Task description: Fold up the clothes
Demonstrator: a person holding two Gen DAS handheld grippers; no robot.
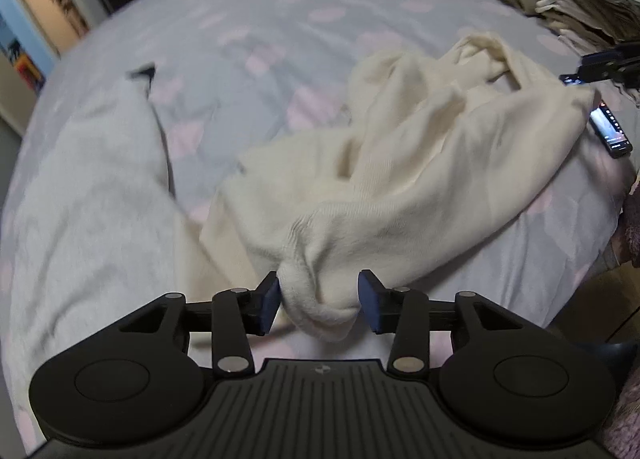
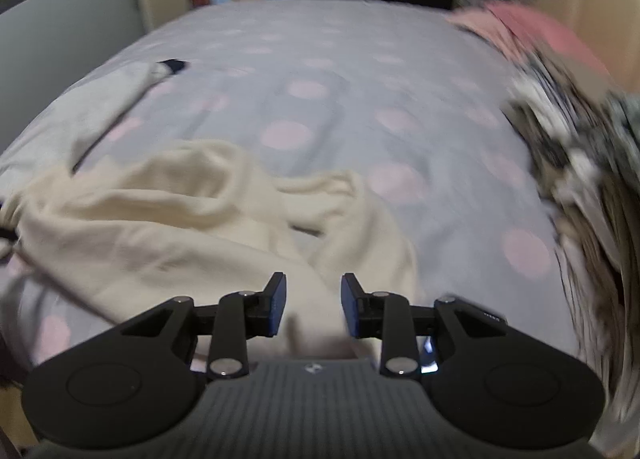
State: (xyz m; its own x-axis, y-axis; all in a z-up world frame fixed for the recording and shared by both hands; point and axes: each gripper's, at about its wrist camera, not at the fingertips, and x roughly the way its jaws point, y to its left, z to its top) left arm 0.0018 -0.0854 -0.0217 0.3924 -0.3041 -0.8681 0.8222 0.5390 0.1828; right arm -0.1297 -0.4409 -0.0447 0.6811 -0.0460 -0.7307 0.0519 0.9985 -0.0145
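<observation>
No text can be read; the phone screen's writing is too small.

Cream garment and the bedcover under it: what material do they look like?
Cream garment: looks like a soft, matte knit, probably cotton or fleece; ribbing shows along the bunched edge between the left gripper pads. Bedcover: thin, smooth, matte woven fabric, grey with printed pink dots, likely cotton.

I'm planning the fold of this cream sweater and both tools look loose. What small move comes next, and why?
Probably lift both tools clear, then re-grip to spread it. The cream sweater lies bunched on the bed; the left tool stands open around its cuff, the right tool open above it.
</observation>
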